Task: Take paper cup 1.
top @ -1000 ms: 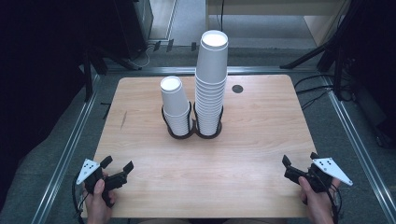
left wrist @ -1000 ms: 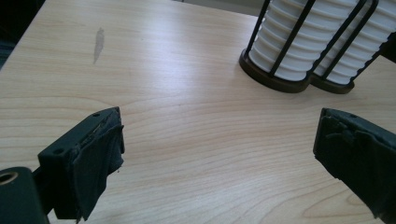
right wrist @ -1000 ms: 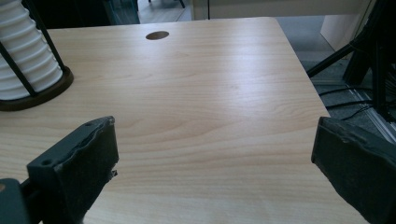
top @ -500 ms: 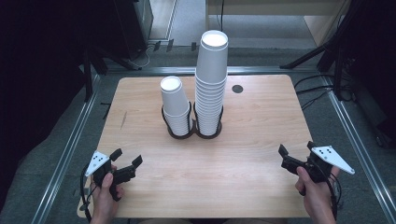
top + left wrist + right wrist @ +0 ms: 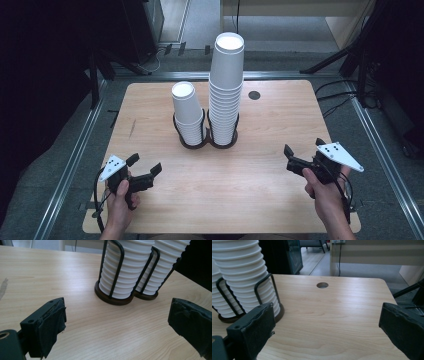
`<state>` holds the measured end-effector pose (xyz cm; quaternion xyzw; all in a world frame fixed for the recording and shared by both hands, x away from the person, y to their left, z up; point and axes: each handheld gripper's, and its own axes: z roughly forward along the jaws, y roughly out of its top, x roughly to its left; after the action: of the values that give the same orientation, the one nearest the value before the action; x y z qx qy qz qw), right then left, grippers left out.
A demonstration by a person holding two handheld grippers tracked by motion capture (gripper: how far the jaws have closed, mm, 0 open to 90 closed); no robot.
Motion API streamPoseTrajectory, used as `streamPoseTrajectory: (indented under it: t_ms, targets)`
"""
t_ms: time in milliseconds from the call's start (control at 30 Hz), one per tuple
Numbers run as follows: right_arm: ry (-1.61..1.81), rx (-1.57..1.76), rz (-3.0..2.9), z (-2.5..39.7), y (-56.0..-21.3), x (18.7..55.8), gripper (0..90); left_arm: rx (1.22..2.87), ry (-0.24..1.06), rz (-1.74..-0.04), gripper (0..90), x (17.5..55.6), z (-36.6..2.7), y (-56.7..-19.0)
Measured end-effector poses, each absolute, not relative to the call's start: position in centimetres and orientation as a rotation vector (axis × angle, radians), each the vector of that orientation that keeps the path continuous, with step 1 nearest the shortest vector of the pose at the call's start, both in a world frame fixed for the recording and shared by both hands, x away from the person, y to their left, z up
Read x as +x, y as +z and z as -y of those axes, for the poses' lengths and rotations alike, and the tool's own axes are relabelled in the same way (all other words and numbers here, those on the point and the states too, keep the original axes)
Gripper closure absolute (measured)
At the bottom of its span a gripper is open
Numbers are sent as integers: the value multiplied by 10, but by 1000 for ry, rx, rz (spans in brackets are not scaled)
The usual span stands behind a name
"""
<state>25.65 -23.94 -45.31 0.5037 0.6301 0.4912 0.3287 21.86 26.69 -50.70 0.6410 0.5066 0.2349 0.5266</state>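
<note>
Two stacks of white paper cups stand in a black wire double holder at the table's middle: a short stack on the left and a tall stack on the right. My left gripper hovers over the near left of the table, open and empty, aimed at the holder. In the left gripper view its jaws stand wide apart with the short stack ahead. My right gripper is open and empty at the near right. In the right gripper view the tall stack stands ahead on the left.
The wooden table has a round cable hole behind the tall stack, which the right gripper view also catches. Metal rails run along both sides of the table, and dark stands and cables lie beyond its far corners.
Both grippers have moved forward over the table toward the cup holder, the left one also drifting right and the right one left. Both stay open.
</note>
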Motion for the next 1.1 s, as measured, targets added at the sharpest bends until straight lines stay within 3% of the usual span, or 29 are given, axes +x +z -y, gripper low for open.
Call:
streamPoseTrajectory:
  t_ms: [1100]
  targets:
    - [1431,1144,-1720,156,-374,279,6,1557,555,-1027,18,263,-156,-466]
